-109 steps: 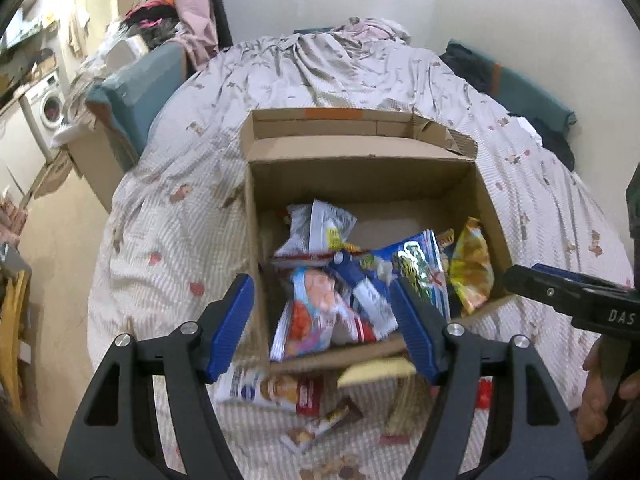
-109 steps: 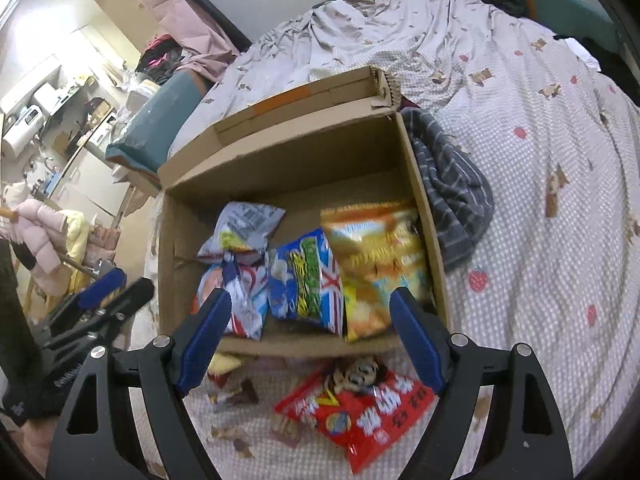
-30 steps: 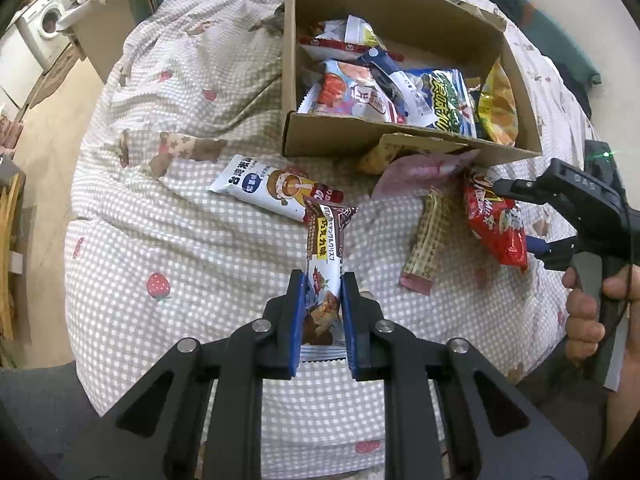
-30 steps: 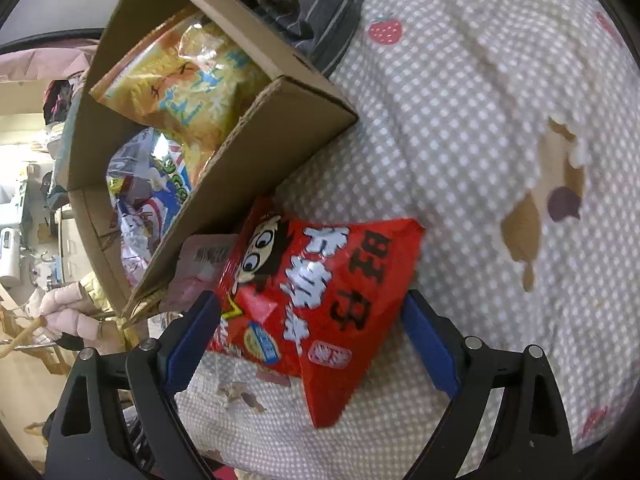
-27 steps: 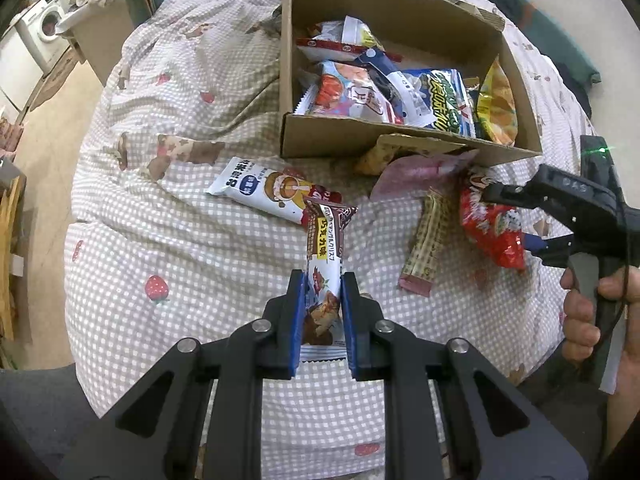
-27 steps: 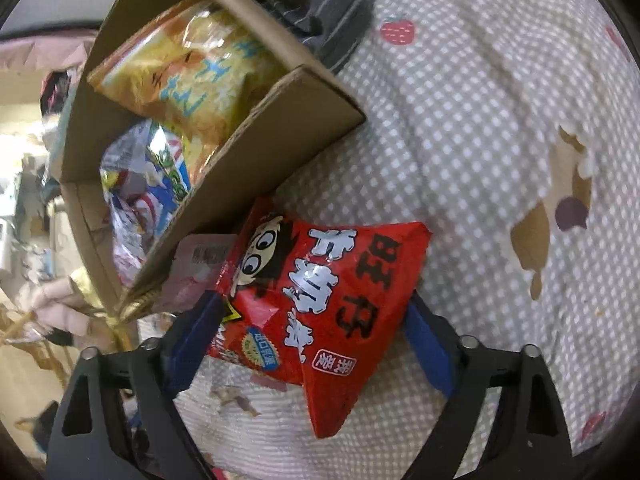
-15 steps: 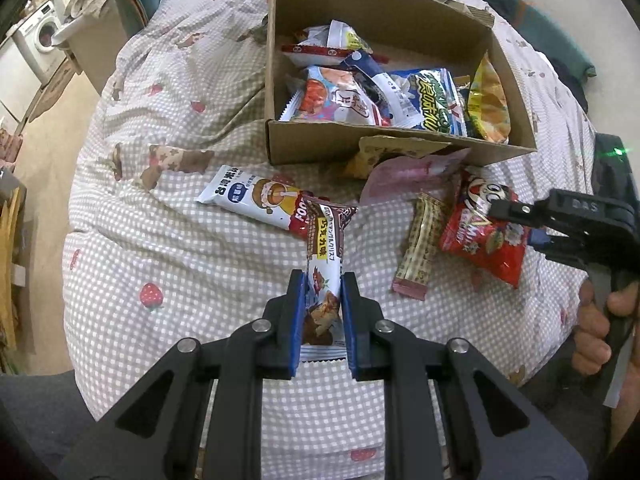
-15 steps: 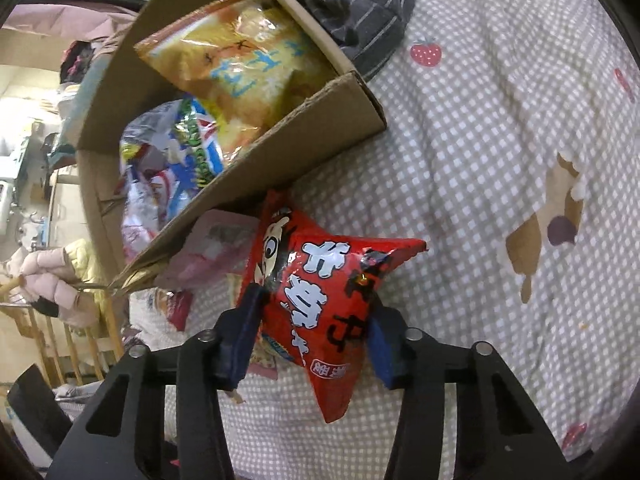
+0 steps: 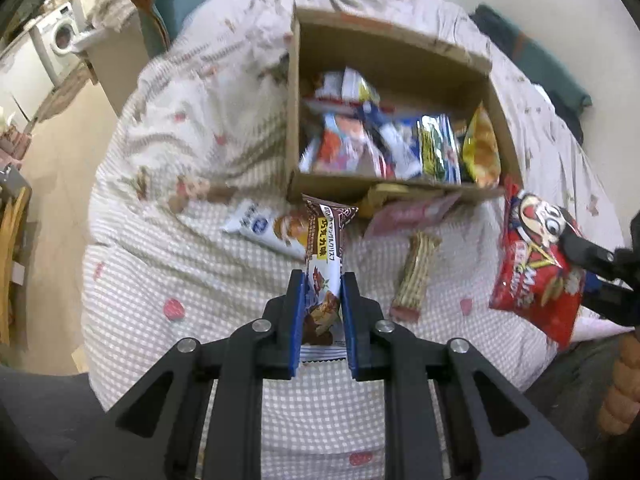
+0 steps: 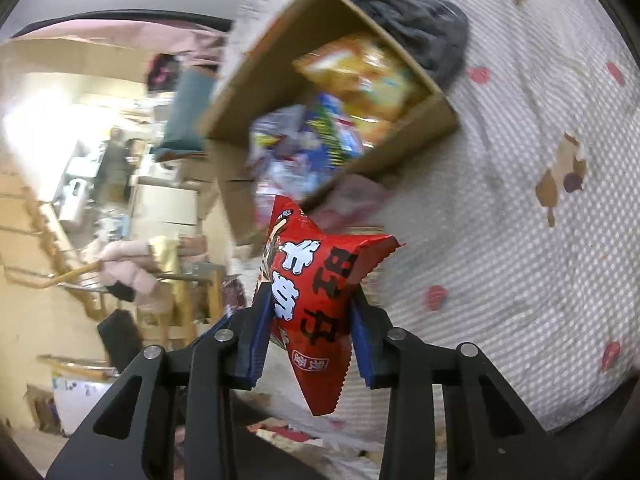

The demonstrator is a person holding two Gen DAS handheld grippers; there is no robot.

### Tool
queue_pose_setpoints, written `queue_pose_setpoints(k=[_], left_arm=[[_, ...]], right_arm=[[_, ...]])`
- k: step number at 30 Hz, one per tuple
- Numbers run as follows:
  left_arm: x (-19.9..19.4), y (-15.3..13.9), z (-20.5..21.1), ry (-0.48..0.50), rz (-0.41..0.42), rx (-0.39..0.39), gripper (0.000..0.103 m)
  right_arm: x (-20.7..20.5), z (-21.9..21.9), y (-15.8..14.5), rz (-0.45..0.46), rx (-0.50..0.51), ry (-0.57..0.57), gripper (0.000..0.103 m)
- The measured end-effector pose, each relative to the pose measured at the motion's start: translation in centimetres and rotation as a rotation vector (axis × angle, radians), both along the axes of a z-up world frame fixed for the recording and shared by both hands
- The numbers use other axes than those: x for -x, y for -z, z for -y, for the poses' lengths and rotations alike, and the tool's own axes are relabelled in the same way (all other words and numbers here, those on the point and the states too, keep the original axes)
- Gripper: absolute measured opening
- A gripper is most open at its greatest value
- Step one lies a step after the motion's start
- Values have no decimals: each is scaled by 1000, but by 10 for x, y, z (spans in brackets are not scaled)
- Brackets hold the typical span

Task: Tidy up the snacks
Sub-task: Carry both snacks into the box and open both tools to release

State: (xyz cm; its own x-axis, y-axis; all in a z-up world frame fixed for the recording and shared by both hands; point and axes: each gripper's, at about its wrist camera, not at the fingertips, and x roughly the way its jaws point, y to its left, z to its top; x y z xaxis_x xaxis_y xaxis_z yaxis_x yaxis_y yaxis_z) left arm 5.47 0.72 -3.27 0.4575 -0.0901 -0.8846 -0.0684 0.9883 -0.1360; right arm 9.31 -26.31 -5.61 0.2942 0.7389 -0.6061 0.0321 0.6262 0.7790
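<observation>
My left gripper is shut on a brown chocolate bar wrapper, held off the bed and pointing toward the cardboard box full of snack packs. My right gripper pinches a red puffed snack bag between its blue pads, its jaws still closing, and the bag hangs lifted above the bedspread. In the left wrist view the same red bag hangs at the right in the right gripper. The box shows in the right wrist view, blurred.
On the checked bedspread before the box lie a white-and-blue snack pack, a tan wafer bar, a pink packet and a yellow packet. A dark striped cloth lies behind the box. The bed edge drops off at the left.
The right gripper closed on the red bag and lifted it off the bed, rolling as it rose. The left gripper rose a little with the chocolate bar, toward the box.
</observation>
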Motion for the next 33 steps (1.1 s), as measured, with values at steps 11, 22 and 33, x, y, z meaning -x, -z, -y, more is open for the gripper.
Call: queue_pose_setpoints(k=[11,22,33], left_arm=[[-11,-41,-2,13,101,-5,14],[-71,-64,1,49,129,-21,14],[-142,-51,8,66,133,-37,14]], right_arm=[[-2,19,-36,91,-69,36,27],[-66,13,-59,163,-51,56,22],[-152,-19,-32,143,14,29,18]])
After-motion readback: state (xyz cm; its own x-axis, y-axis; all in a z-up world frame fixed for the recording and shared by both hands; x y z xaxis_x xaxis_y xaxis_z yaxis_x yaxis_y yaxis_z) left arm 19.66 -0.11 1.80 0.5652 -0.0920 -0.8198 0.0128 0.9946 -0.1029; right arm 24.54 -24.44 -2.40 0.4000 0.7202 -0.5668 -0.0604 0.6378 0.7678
